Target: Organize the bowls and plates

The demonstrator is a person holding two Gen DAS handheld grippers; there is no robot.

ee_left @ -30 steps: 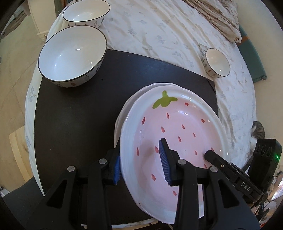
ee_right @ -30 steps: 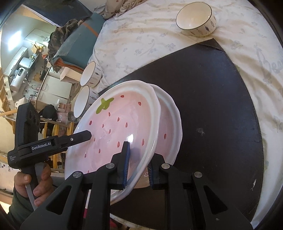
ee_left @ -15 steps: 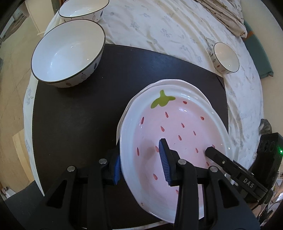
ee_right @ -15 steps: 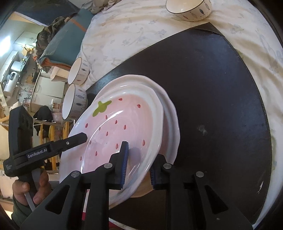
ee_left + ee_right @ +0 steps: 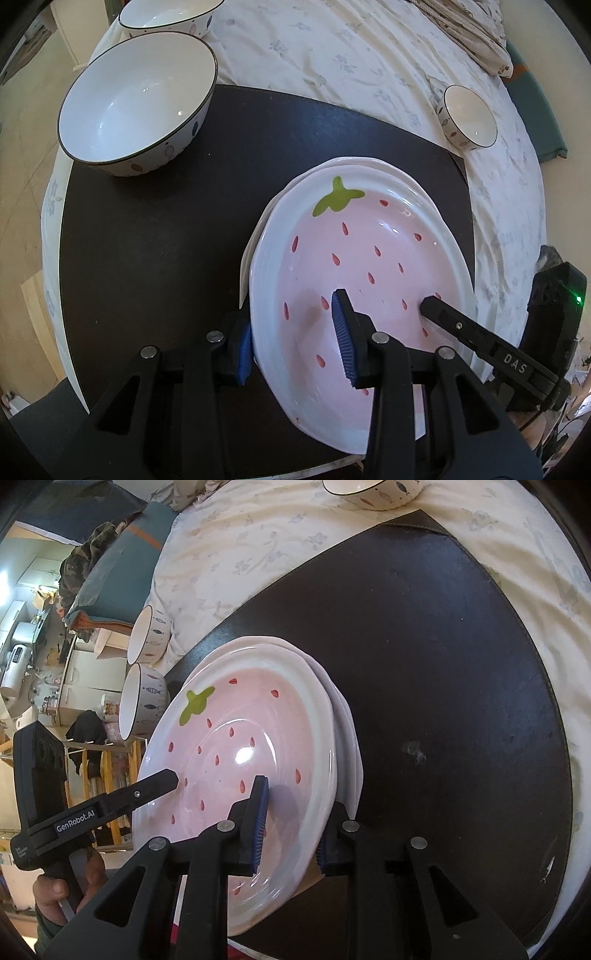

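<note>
A pink strawberry plate with a white rim lies on top of a second white-rimmed plate on the black mat. My left gripper is shut on its near-left rim, one blue pad inside the dish and one under the edge. In the right wrist view the same strawberry plate almost covers the lower plate. My right gripper is shut on the plate's opposite rim in the same way. Each gripper's black finger shows in the other's view.
A large white bowl sits at the mat's far-left corner, with a second bowl behind it on the floral cloth. A small bowl stands off the mat at the right. A person's hand grips the left handle.
The strawberry plate has come down with both grippers and now covers the lower plate more squarely. The right gripper's pads stand slightly wider apart.
</note>
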